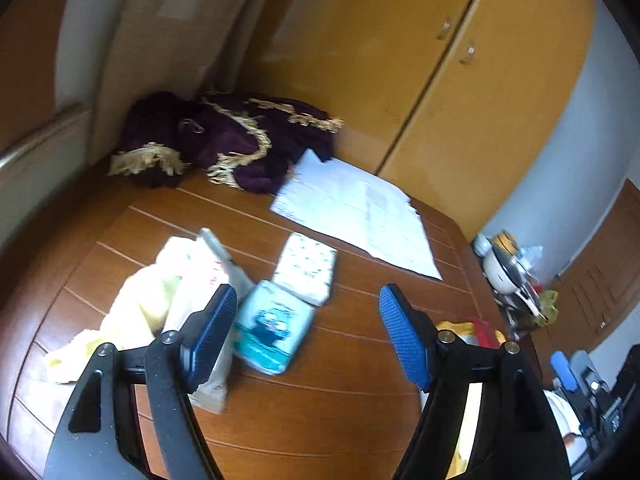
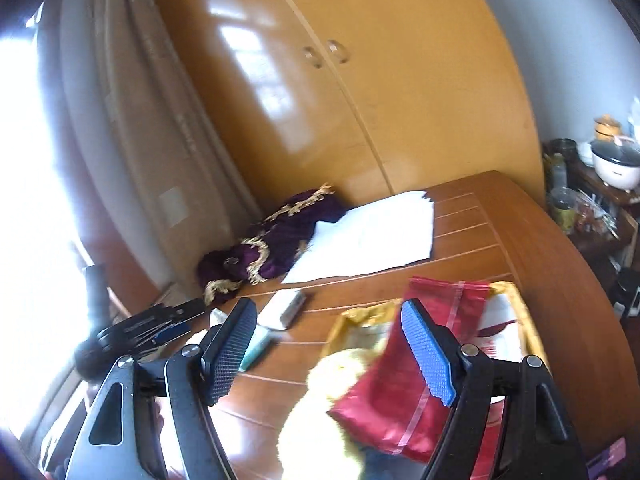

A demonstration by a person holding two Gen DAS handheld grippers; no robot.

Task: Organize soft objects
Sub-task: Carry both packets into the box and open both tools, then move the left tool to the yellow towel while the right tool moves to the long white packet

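Observation:
My left gripper hangs open over the wooden table with nothing between its blue pads. Just ahead lie a teal tissue pack and a white patterned pack. A crumpled yellow cloth and a plastic bag sit to their left. My right gripper is open too, above a gold-rimmed tray holding a red pouch. A fluffy yellow item lies against the pouch. Both packs show to the left.
A purple cloth with gold fringe is heaped at the table's far corner, beside spread white papers. An orange wardrobe stands behind the table. A rice cooker and clutter sit on a shelf at the right.

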